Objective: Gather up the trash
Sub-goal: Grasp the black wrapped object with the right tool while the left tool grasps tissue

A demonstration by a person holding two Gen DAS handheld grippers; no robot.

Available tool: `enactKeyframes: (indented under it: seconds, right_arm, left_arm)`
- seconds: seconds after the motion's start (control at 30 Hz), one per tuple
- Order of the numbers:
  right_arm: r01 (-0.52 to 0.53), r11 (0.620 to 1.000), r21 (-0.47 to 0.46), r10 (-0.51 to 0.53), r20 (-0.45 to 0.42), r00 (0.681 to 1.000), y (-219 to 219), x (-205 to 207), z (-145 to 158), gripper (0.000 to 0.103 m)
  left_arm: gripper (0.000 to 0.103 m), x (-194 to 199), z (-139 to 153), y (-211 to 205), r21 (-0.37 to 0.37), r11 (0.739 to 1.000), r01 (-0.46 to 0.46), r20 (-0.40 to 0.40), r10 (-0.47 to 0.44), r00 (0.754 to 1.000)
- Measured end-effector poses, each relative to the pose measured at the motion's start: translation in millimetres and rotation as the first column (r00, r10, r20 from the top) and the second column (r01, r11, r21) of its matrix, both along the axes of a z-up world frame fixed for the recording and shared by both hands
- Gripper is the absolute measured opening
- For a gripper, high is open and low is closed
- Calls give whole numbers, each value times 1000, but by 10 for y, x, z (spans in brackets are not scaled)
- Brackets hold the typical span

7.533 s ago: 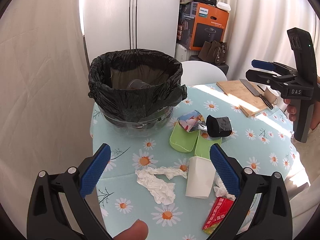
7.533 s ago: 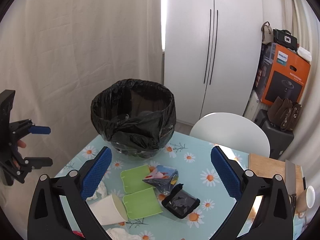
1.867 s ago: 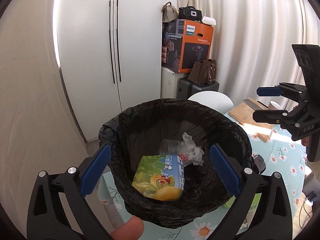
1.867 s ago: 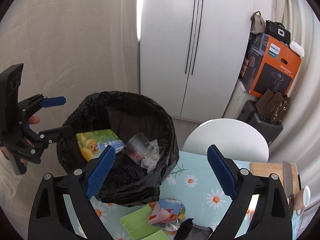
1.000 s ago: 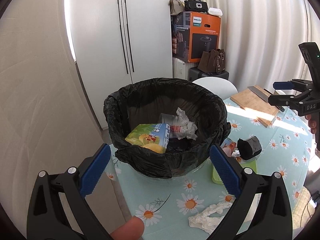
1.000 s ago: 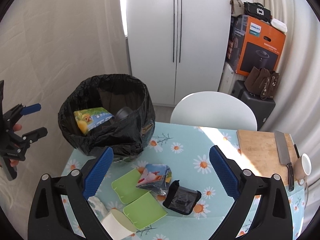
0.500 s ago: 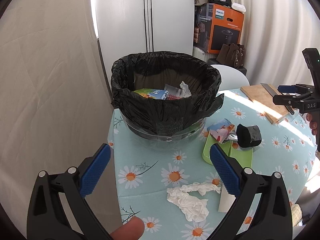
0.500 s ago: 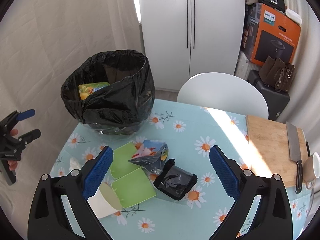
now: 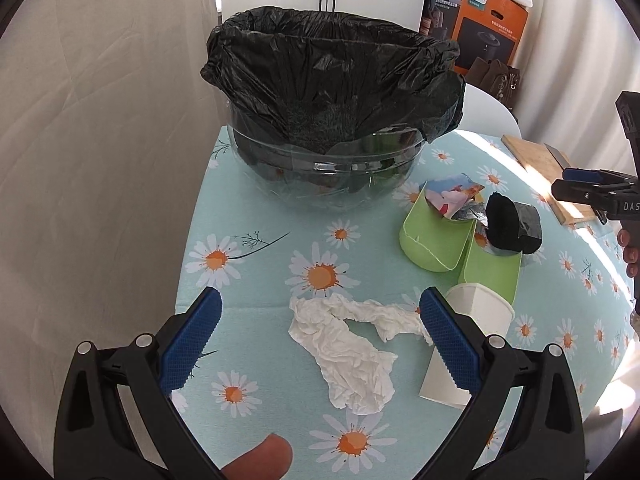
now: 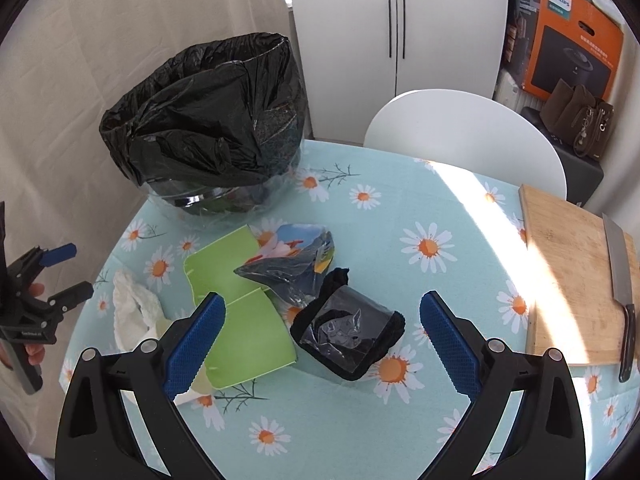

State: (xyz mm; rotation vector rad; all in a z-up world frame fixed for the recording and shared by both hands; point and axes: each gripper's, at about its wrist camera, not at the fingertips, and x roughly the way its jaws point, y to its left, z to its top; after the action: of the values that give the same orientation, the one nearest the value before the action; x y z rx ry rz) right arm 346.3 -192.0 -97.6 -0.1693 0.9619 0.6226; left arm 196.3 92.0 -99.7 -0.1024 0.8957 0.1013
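A glass bowl lined with a black trash bag (image 9: 332, 80) stands at the table's far left; it also shows in the right wrist view (image 10: 208, 120). A crumpled white tissue (image 9: 348, 352) lies between the jaws of my open, empty left gripper (image 9: 320, 336). A white paper cup (image 9: 472, 320) lies on its side beside the right jaw. Green card pieces (image 9: 436, 240), a colourful foil wrapper (image 9: 452, 196) and a black wrapped bundle (image 9: 516, 224) lie further right. My right gripper (image 10: 320, 344) is open and empty above the black bundle (image 10: 352, 336).
A wooden cutting board (image 10: 572, 276) with a cleaver (image 10: 620, 268) lies at the table's right edge. A white chair (image 10: 464, 132) stands behind the table. A white cupboard (image 10: 396, 20) and an orange box (image 10: 572, 36) are at the back.
My left gripper has drawn back from over the bin and come down low over the tissue. My right gripper has moved lower toward the black bundle.
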Motion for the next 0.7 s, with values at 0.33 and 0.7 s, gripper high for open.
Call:
enactKeyframes:
  seconds: [0.33, 0.7]
  right_arm:
    - [-24, 998, -66, 19, -70, 997, 140, 222, -410, 93]
    - [49, 994, -100, -66, -169, 983, 137, 529, -773, 93]
  left_arm:
    - [97, 248, -556, -81, -26, 999, -48, -101, 45, 994]
    - [99, 221, -784, 2, -95, 993, -63, -141, 50, 989]
